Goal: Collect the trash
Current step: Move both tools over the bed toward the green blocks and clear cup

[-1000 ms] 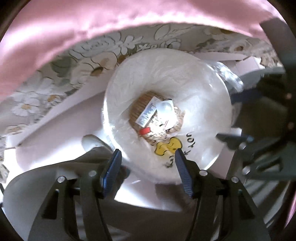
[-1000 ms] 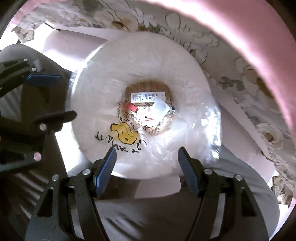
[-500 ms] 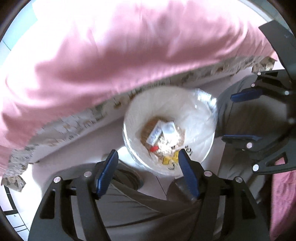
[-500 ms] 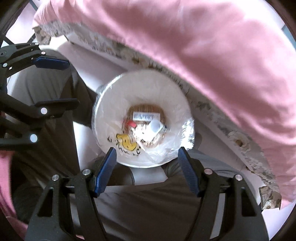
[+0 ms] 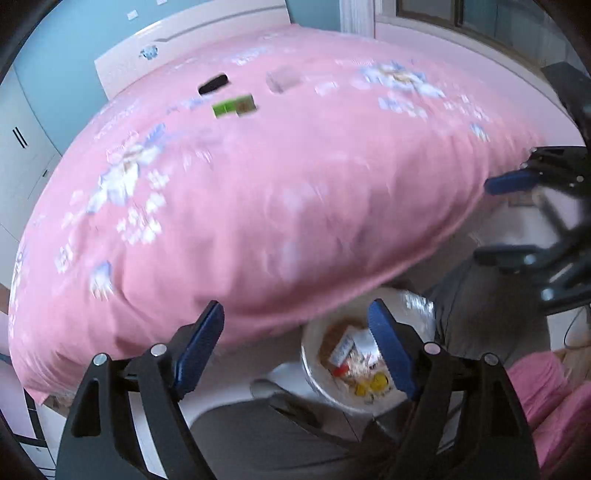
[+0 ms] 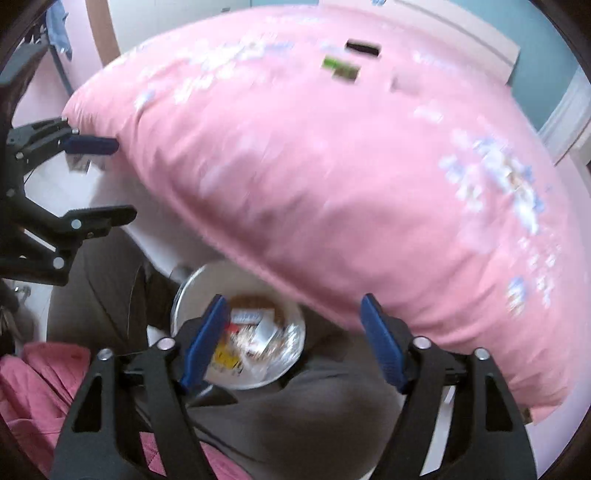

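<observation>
Both tools gape wide, nothing held — left tool (image 5: 295, 350), right tool (image 6: 290, 339). Just past them, low on the floor beside the bed, a white trash bin (image 5: 314, 373) with a clear liner holds wrappers (image 5: 341, 350) and a yellow scrap; blurred, contents hard to tell apart. The pink duvet (image 5: 258, 184) overhangs the bin's far rim, hiding part of it. Grey-trousered legs (image 6: 295, 417) crowd the bin. Farther off on the bed: a green packet (image 5: 234, 106), a dark item (image 5: 213, 84), a faint clear piece (image 5: 282, 79). The right view alone shows a blue cloth (image 6: 59, 27) hanging top left.
</observation>
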A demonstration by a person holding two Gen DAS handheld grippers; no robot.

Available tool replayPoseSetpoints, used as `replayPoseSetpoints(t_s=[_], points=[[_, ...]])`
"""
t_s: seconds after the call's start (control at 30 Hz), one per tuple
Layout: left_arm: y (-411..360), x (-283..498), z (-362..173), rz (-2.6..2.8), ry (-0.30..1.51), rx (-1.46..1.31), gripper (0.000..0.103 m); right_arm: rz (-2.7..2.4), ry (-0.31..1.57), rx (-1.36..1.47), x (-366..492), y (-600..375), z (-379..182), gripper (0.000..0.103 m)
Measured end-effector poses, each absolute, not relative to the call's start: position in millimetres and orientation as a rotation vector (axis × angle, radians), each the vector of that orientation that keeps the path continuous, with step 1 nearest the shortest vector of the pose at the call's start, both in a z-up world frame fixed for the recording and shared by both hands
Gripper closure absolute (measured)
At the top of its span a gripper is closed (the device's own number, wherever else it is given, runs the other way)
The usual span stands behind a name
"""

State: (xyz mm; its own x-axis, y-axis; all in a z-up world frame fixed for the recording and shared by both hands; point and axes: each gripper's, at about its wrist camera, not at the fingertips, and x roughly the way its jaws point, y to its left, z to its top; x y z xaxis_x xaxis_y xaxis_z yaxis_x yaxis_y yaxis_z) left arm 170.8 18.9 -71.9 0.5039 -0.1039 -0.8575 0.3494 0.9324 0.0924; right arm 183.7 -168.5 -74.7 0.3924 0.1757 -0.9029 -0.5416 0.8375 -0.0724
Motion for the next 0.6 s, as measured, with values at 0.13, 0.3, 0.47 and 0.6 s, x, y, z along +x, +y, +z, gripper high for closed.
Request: replayPoseSetpoints(t_s=[0.13,0.3,0.47,0.6], points=[[22.7,194.6,-52.6,-0.269,0.991,0.228,0.021,0.433,1.009,-0.377,206.4,-176.4,-44.0,0.028],[19.4,224.1,-33.6,-0.259,0.961,0.19,0.016,0.403,0.941,-0.334,242.7,-186.2,-8.9,0.025],[10.3,258.8,-22.8,-0.253,0.942,0.166,0.011,0.375,0.874,-0.328,280.3,-188.6,18.8,0.023],[5.3,293.2,-19.7,-0.256,0.942,0.12,0.01,0.348,0.832,-0.323,315.8,-189.5,31.8,0.021]])
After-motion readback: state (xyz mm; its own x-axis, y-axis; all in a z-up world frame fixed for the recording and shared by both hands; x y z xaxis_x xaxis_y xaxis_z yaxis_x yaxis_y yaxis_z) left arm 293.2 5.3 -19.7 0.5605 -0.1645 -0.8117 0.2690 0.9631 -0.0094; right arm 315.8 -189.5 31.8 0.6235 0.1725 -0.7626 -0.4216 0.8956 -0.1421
